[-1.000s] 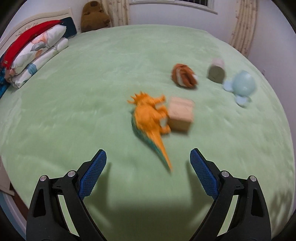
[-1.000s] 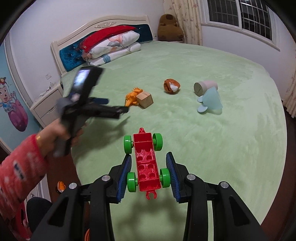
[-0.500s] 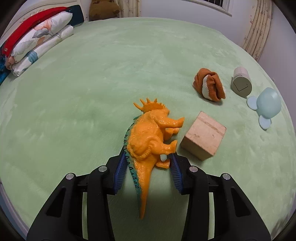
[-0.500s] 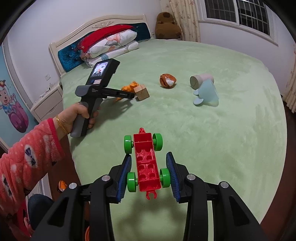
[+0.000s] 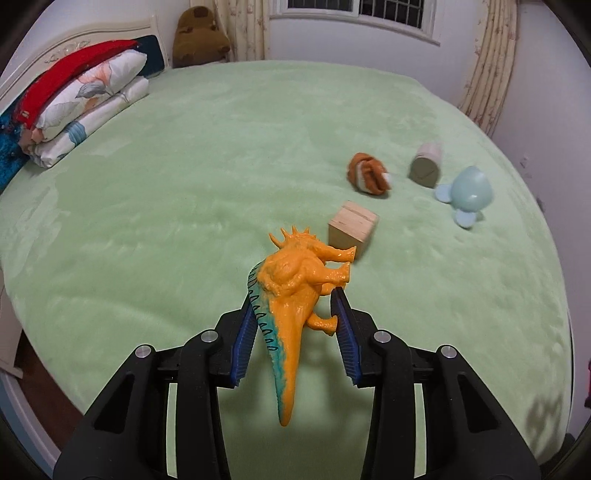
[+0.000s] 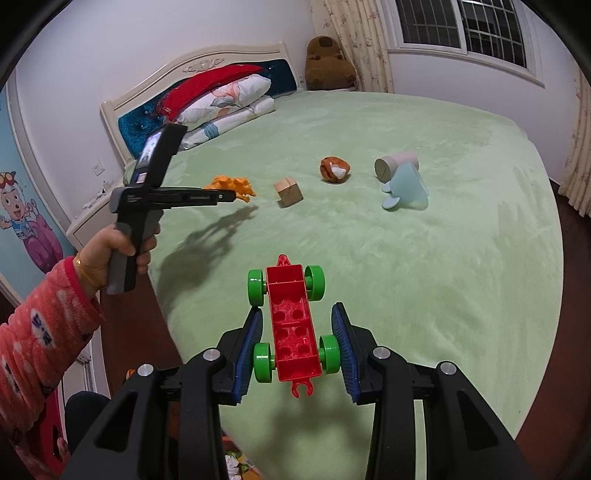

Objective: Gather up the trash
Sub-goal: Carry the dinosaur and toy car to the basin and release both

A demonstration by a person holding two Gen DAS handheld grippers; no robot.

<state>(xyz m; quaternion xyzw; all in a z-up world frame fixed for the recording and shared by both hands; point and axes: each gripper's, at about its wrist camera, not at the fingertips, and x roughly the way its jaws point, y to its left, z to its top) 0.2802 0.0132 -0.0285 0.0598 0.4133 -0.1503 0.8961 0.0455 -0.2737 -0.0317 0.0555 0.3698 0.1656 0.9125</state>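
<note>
We view a wide bed under a pale green plush blanket, which fills both views; a cream headboard with blue padding stands at 11 o'clock in the right wrist view, a curtained window at 1 o'clock, and a cartoon wall picture at 9 o'clock. Folded bedding (red over floral white) lies against the headboard, and a brown plush toy sits at 12 o'clock in the left wrist view.

A beige cup lies on its side at 2 o'clock in the left wrist view, its interior not visible to us.

The left gripper is clamped on an orange dinosaur, lifted clear of the blanket as its shadow in the right wrist view shows. Its long axis runs from 12 to 6 o'clock, head away from the camera, tail hanging toward it. The right gripper is closed on a red toy car chassis with green wheels, long axis along the fingers, hitch end nearest the camera.

In descending size beyond the dinosaur: a pale blue toy just beside the cup, a wooden block near the dinosaur's head, and an orange-brown bundle.
</note>
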